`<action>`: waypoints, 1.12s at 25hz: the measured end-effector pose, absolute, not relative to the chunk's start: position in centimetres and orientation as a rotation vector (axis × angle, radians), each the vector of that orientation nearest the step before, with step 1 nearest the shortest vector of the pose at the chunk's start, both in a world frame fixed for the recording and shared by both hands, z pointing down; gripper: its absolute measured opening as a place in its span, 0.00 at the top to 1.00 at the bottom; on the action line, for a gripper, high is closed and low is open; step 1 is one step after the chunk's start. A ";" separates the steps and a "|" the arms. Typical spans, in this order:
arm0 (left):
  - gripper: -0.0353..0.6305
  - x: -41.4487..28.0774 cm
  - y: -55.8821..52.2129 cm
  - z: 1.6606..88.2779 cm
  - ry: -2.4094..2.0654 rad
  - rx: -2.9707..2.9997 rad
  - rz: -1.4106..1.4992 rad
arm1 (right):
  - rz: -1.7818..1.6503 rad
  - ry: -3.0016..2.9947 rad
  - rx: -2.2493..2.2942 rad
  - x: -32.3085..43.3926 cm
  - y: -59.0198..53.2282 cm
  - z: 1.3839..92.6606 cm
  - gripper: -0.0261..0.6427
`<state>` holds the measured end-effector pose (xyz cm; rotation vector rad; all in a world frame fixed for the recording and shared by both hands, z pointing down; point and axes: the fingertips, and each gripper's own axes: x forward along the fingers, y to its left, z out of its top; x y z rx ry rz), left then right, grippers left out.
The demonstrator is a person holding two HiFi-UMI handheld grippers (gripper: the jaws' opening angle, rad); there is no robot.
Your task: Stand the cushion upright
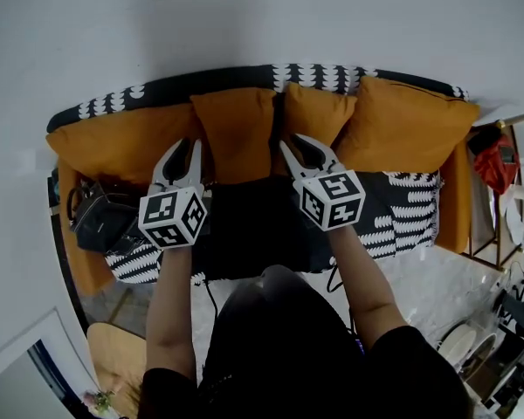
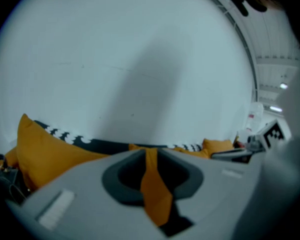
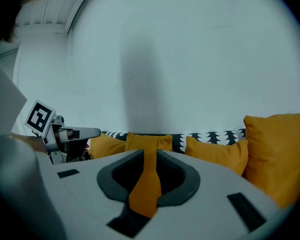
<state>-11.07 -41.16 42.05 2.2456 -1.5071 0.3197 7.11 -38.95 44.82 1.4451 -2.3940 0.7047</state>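
A: Where is the cushion?

B: The cushion (image 1: pixel 237 133) stands upright, leaning on the backrest of the sofa (image 1: pixel 402 212), just left of centre. A neighbour cushion (image 1: pixel 319 116) is just beside it on the right. A big cushion (image 1: pixel 406 125) is at the right end and a wide cushion (image 1: pixel 122 142) at the left end.

A: And the grippers?

B: The left gripper (image 1: pixel 185 148) points at the cushion's left edge. The right gripper (image 1: pixel 292 143) points at its right edge, by the neighbour. Both hang over the seat.

A: Fingers?

B: Each pair stands a narrow slit apart. Orange fabric shows through both slits, but neither pair holds anything.

A: Anything else?

B: A black bag (image 1: pixel 100 216) sits at the seat's left end.
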 end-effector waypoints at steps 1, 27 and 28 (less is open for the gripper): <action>0.85 -11.2 -40.7 41.6 -1.510 2.250 0.309 | 0.701 -2.393 1.452 7.1 -38.6 44.5 0.86; 0.93 -13.8 -27.8 34.8 -1.491 2.325 0.317 | 0.629 -2.363 1.603 7.0 -27.5 36.4 0.97; 0.94 -13.9 -27.5 34.6 -1.488 2.329 0.321 | 0.622 -2.358 1.608 7.0 -27.1 36.2 0.97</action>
